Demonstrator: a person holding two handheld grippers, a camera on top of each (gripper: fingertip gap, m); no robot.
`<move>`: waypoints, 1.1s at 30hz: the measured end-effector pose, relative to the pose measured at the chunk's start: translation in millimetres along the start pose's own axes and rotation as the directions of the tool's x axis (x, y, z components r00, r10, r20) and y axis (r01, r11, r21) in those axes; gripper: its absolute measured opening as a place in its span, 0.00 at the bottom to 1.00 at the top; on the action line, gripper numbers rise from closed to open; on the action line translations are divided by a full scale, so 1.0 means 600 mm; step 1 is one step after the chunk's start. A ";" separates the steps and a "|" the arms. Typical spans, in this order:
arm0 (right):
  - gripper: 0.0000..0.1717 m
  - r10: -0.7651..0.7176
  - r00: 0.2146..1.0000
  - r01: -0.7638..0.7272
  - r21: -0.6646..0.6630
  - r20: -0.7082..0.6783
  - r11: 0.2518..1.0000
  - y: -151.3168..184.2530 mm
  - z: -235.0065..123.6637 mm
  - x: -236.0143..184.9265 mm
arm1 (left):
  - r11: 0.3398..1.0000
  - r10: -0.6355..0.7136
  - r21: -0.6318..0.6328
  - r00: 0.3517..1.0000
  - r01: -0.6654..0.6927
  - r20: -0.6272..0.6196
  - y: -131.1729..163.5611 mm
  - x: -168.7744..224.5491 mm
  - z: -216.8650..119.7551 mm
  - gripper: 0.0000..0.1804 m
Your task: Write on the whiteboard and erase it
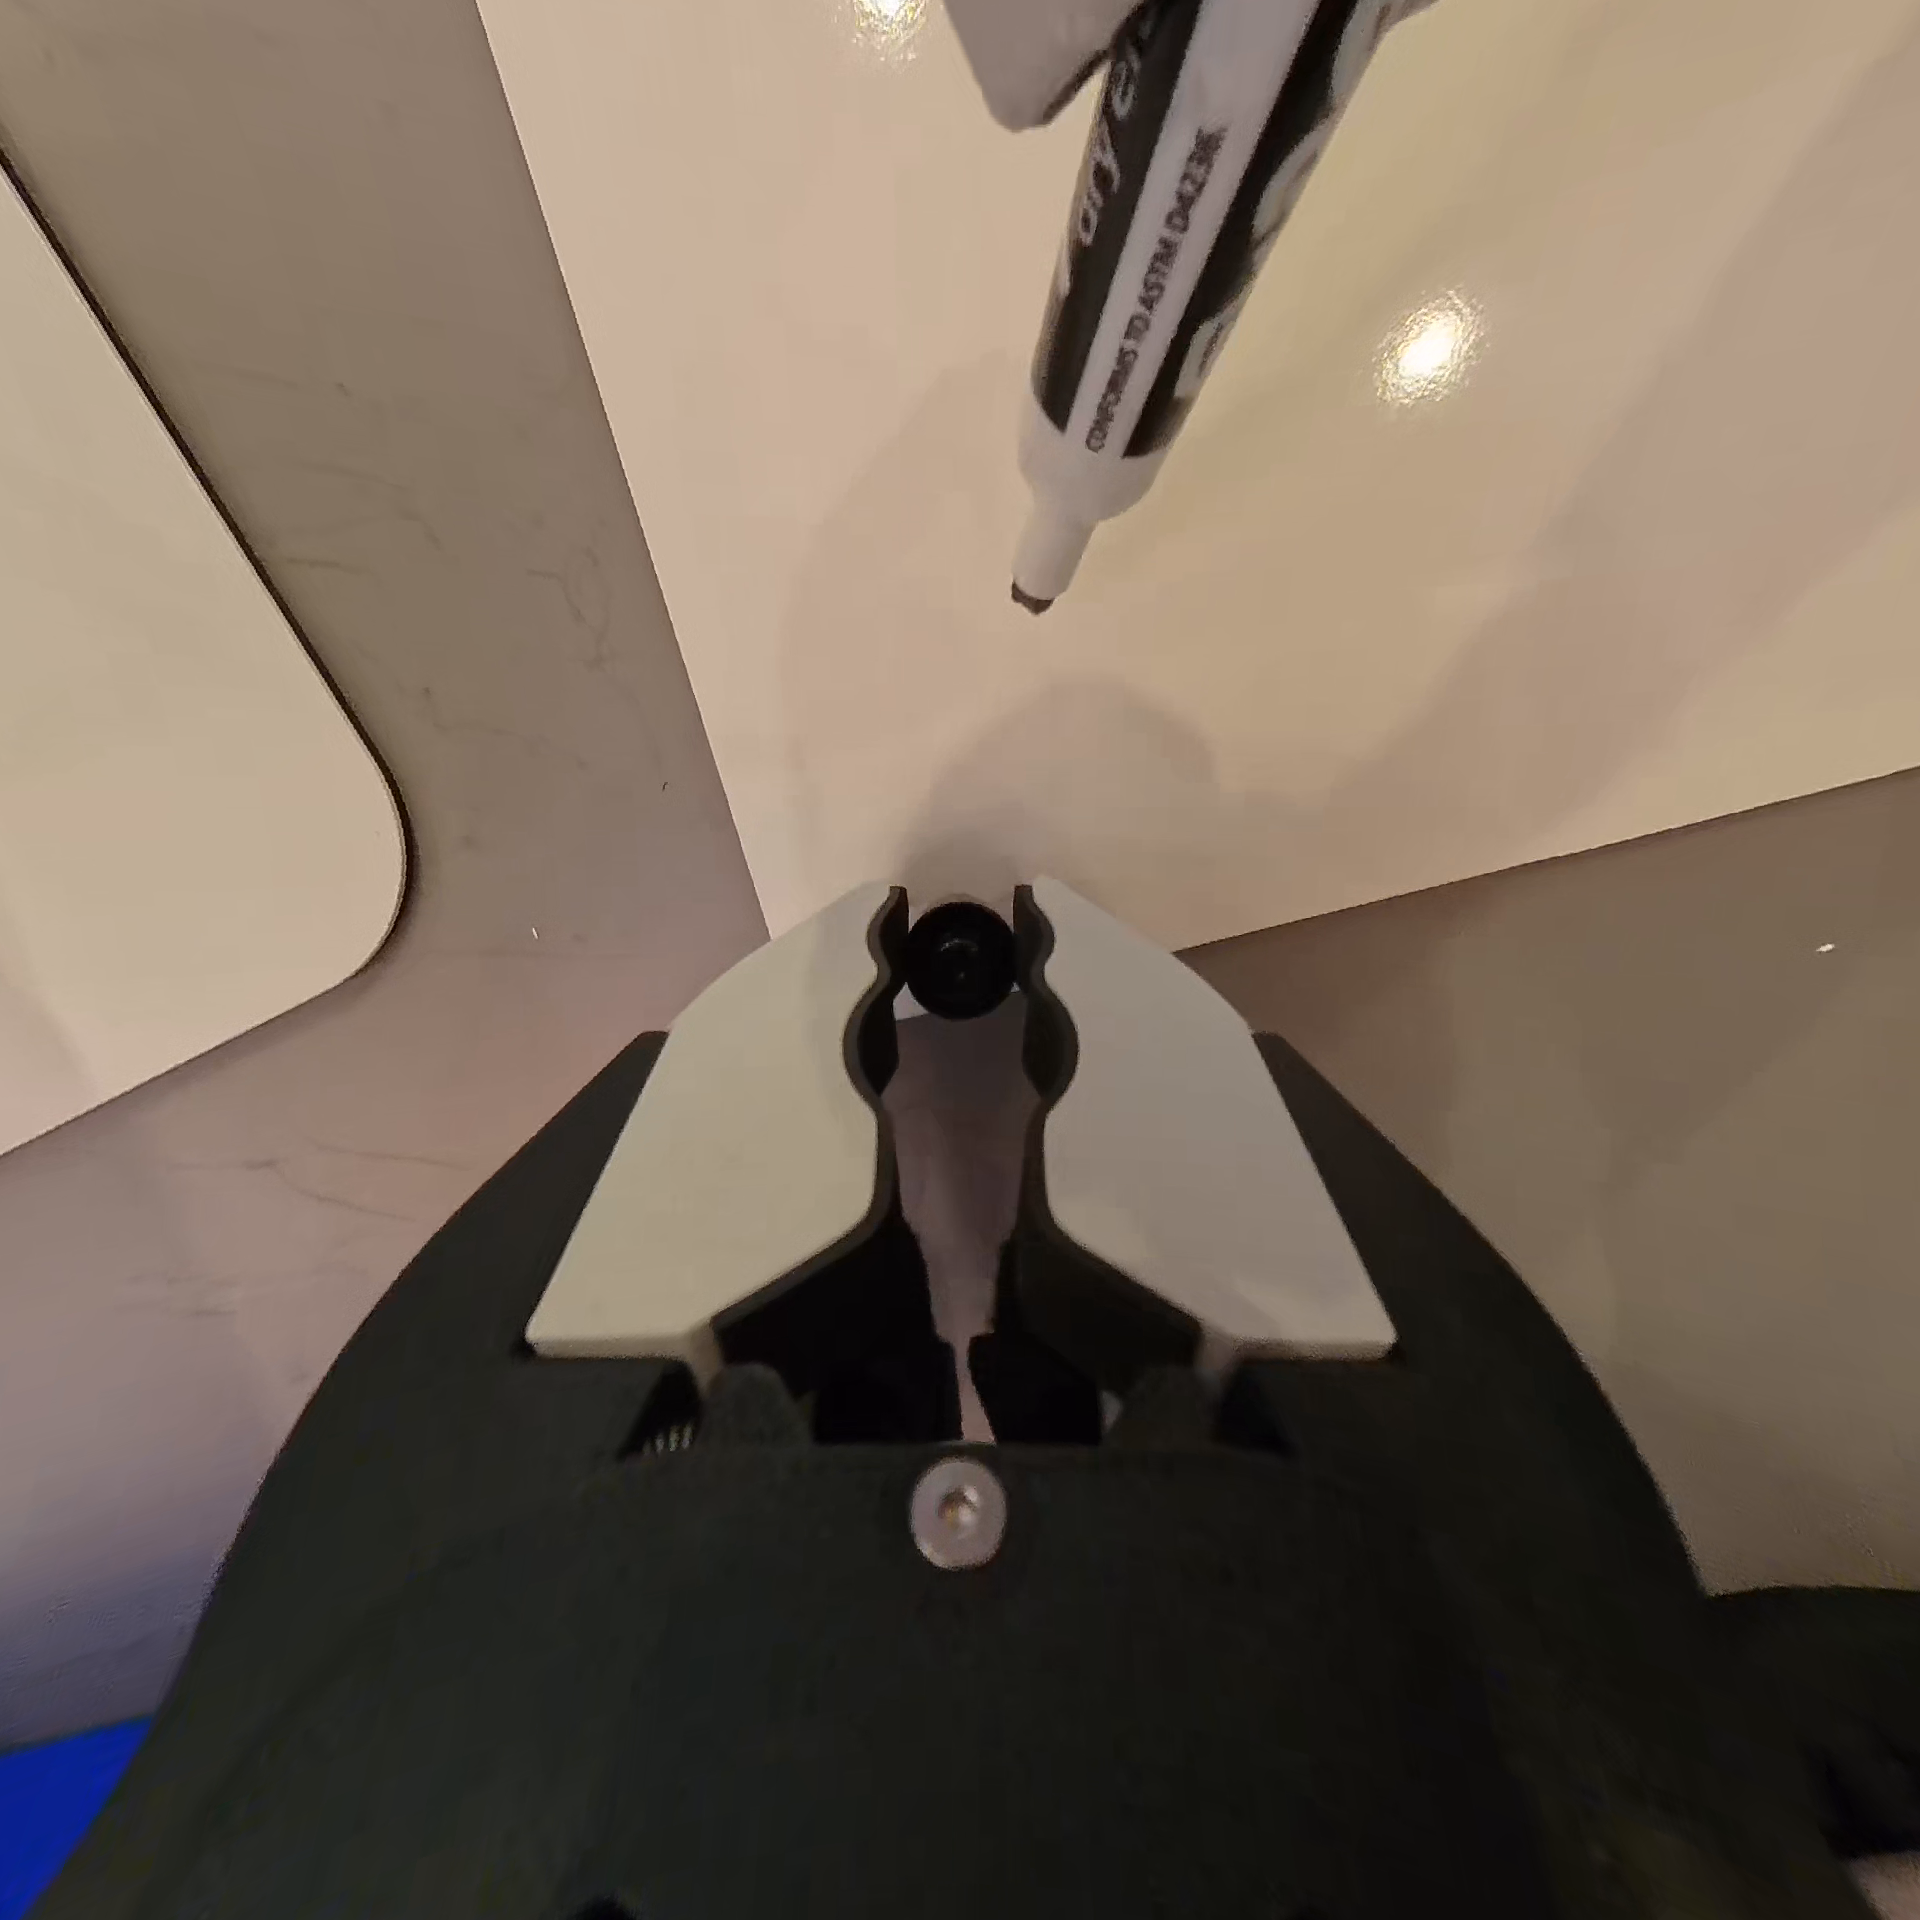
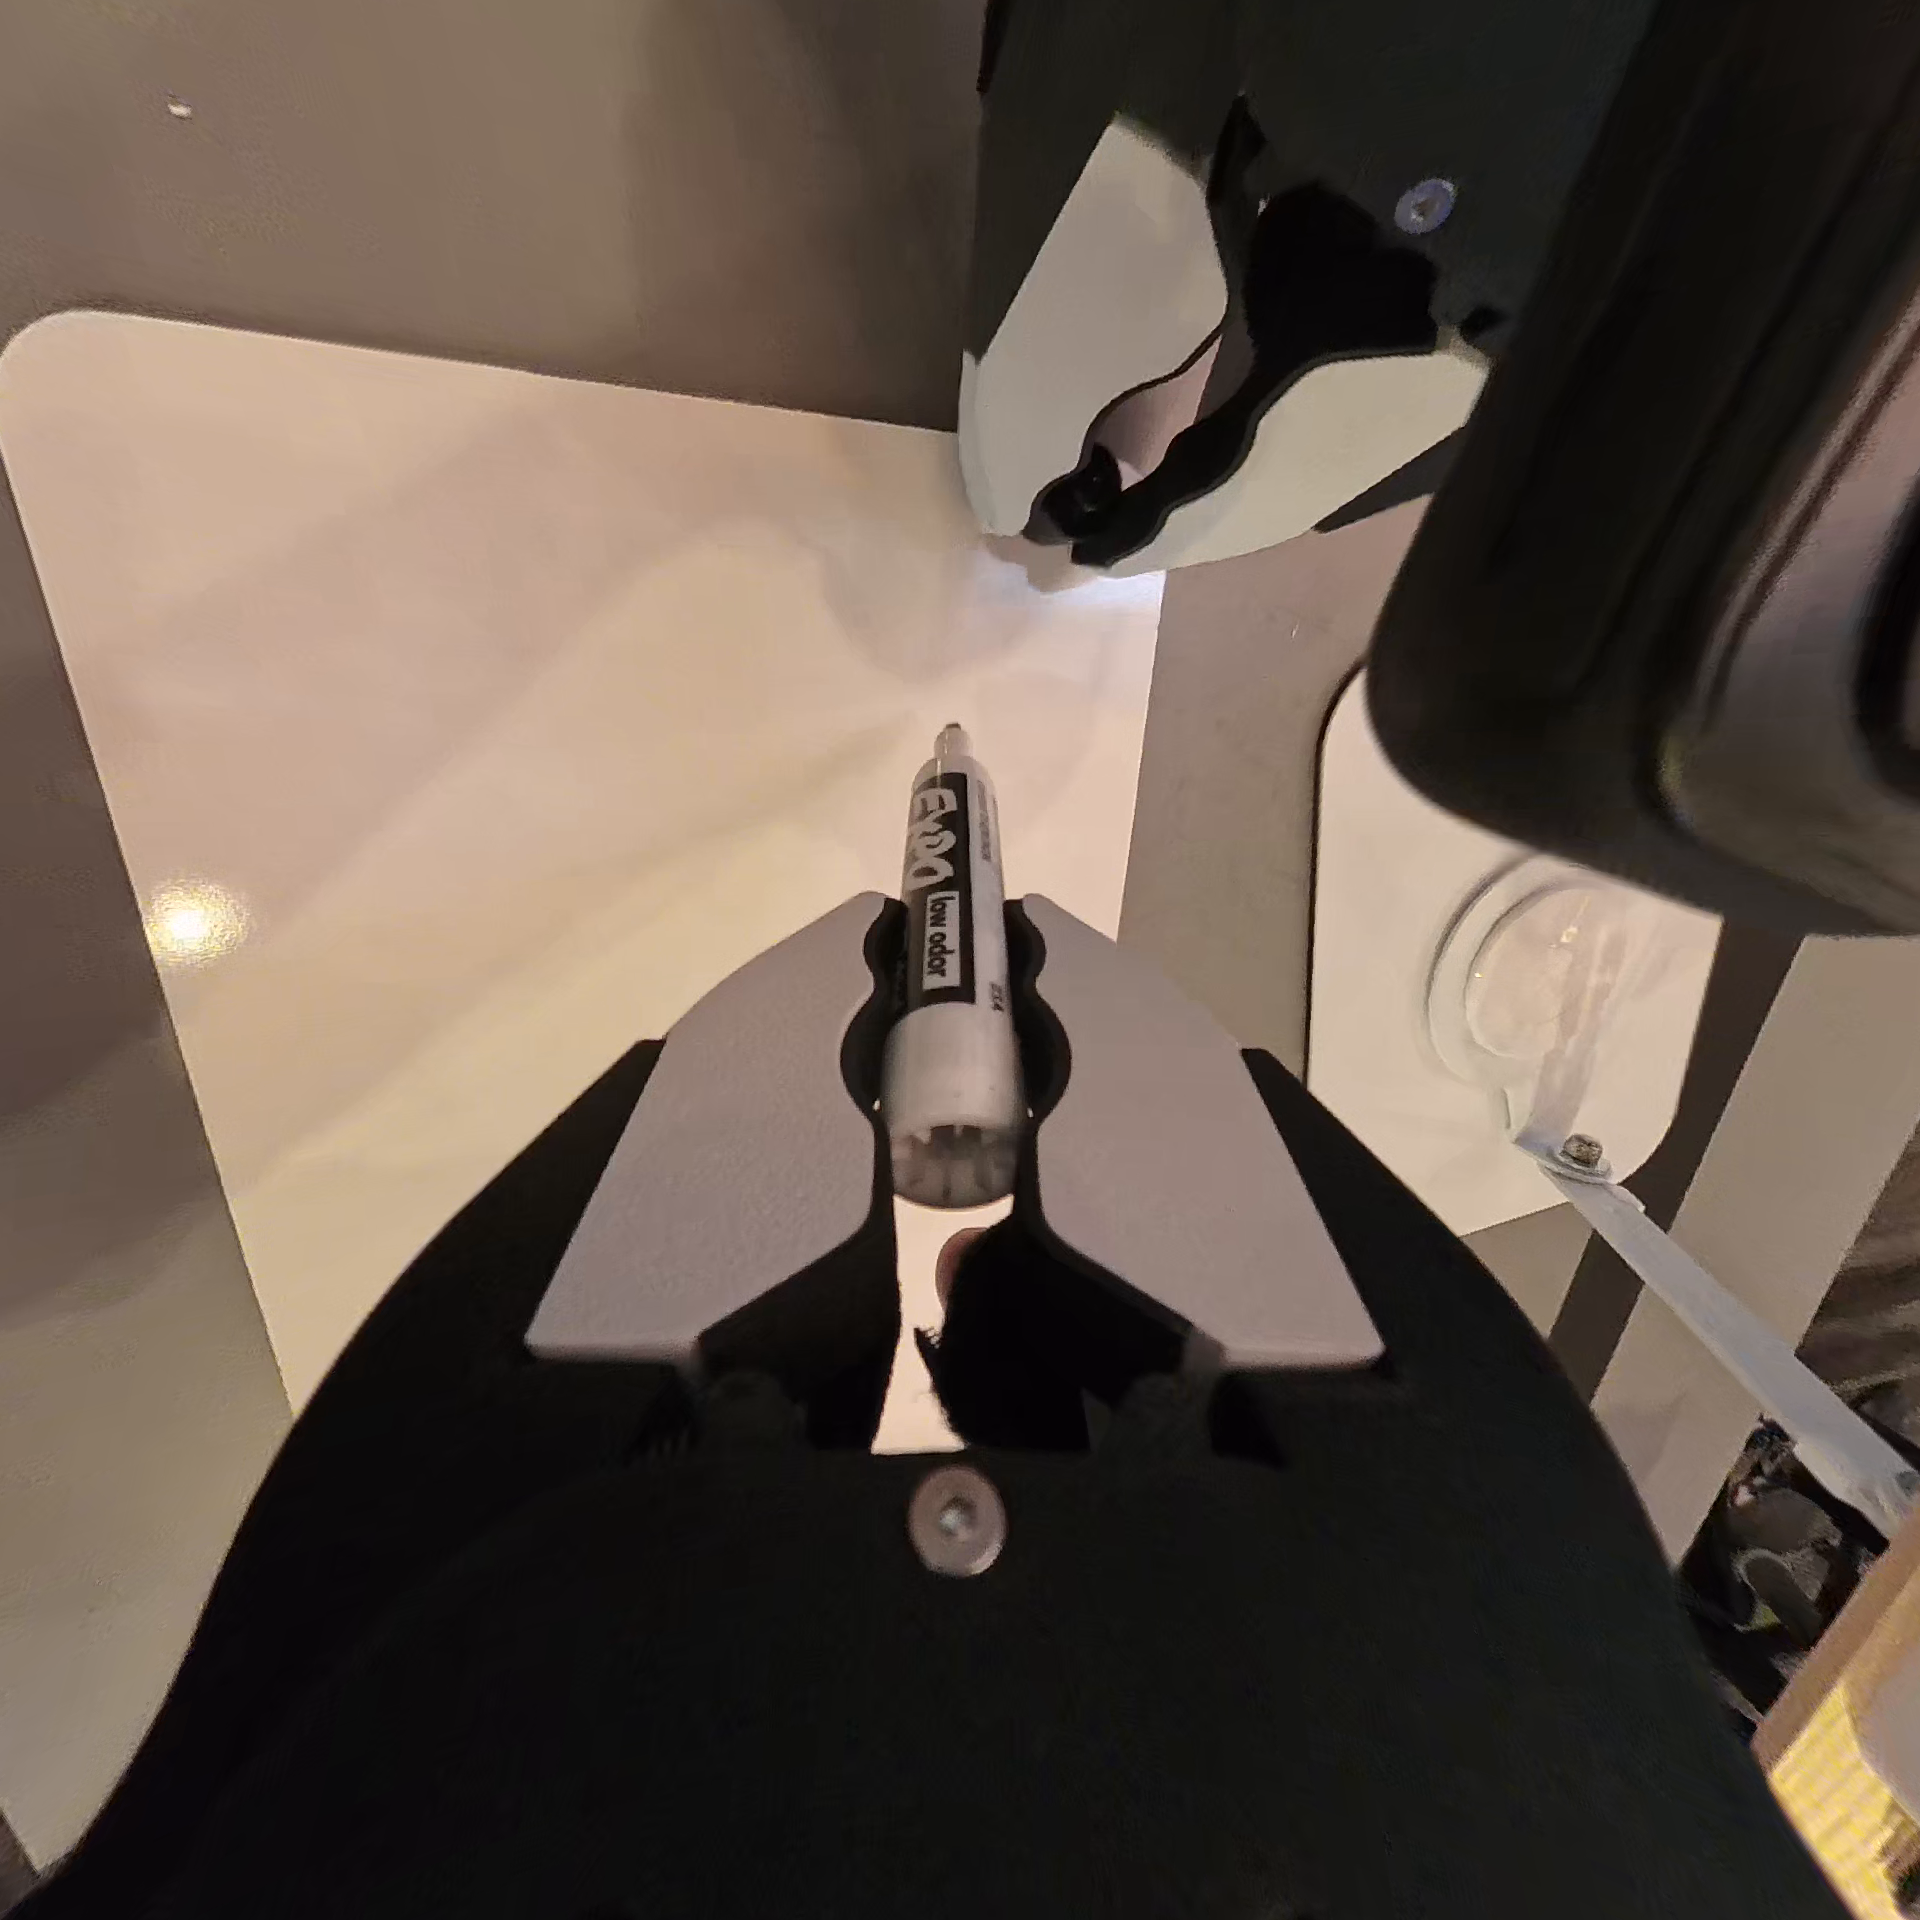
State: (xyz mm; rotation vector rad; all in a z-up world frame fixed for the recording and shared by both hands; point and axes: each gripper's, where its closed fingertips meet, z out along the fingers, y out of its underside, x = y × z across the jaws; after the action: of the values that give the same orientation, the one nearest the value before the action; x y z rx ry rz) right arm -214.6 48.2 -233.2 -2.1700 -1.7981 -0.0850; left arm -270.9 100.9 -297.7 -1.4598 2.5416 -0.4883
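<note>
Right wrist view: right claw (image 2: 951, 935) clenches the uncapped marker (image 2: 948, 935), tip ahead just off the whiteboard (image 2: 520, 675); left claw (image 1: 956, 935) grips its black cap (image 1: 956, 961). Lower gently, press lightly

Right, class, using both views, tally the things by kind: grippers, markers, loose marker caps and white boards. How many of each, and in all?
Grippers: 2, the left gripper and the right gripper
Markers: 1, the marker, in the right gripper
Marker caps: 1, the black cap, in the left gripper
White boards: 2, the whiteboard and a second white board beside it
Total: 6
</note>
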 end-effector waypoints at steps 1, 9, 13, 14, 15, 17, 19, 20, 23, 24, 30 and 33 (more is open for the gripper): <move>0.12 -0.004 1.000 0.004 -0.003 0.001 1.000 -0.001 0.002 0.000 | 1.000 -0.002 0.001 1.000 0.002 -0.001 0.000 0.000 0.000 0.11; 0.12 -0.011 1.000 0.010 -0.022 -0.015 1.000 -0.001 0.012 0.010 | 1.000 -0.008 0.013 1.000 0.008 0.004 -0.001 -0.004 0.000 0.11; 0.12 -0.004 1.000 0.003 -0.030 -0.031 1.000 0.004 0.015 0.021 | 1.000 -0.012 0.016 1.000 0.012 0.002 -0.001 -0.004 0.000 0.11; 0.12 0.001 1.000 -0.001 -0.018 -0.027 1.000 0.002 0.015 0.021 | 1.000 -0.013 0.017 1.000 0.013 0.001 -0.001 -0.004 0.000 0.11; 0.12 0.001 1.000 -0.002 -0.017 -0.028 1.000 0.002 0.015 0.023 | 1.000 -0.016 0.017 1.000 0.016 0.001 -0.001 -0.003 0.000 0.11; 0.12 0.002 1.000 -0.003 -0.016 -0.028 1.000 0.002 0.015 0.025 | 1.000 -0.017 0.016 1.000 0.017 -0.002 -0.001 -0.002 0.000 0.11; 0.12 0.006 1.000 -0.006 -0.003 -0.021 1.000 0.000 0.012 0.024 | 1.000 -0.014 0.013 1.000 0.014 -0.013 -0.001 0.003 0.001 0.11; 0.12 0.006 1.000 -0.006 -0.001 -0.022 1.000 0.000 0.011 0.025 | 1.000 -0.011 0.005 1.000 0.011 -0.014 -0.001 0.005 0.001 0.11; 0.12 0.009 1.000 -0.009 0.006 -0.022 1.000 0.001 0.008 0.025 | 1.000 -0.009 -0.026 1.000 0.009 -0.013 -0.001 0.013 0.001 0.11; 0.12 0.011 1.000 -0.011 0.006 -0.021 1.000 0.001 0.007 0.024 | 0.999 -0.010 -0.030 1.000 0.009 -0.016 -0.001 0.015 0.001 0.11; 0.12 0.017 1.000 -0.016 0.013 -0.024 1.000 0.005 0.006 0.022 | 0.999 -0.032 0.033 0.999 0.034 -0.038 -0.011 0.012 -0.002 0.11; 0.12 0.017 1.000 -0.017 0.017 -0.019 1.000 0.005 0.006 0.019 | 0.999 -0.025 0.043 1.000 0.025 -0.001 -0.015 0.003 -0.005 0.11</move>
State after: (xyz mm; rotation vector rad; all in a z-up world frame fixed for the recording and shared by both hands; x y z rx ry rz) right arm -210.1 59.7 -234.1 -2.1655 -1.7636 -0.0863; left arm -265.5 95.8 -291.8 -1.4789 2.4995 -0.5434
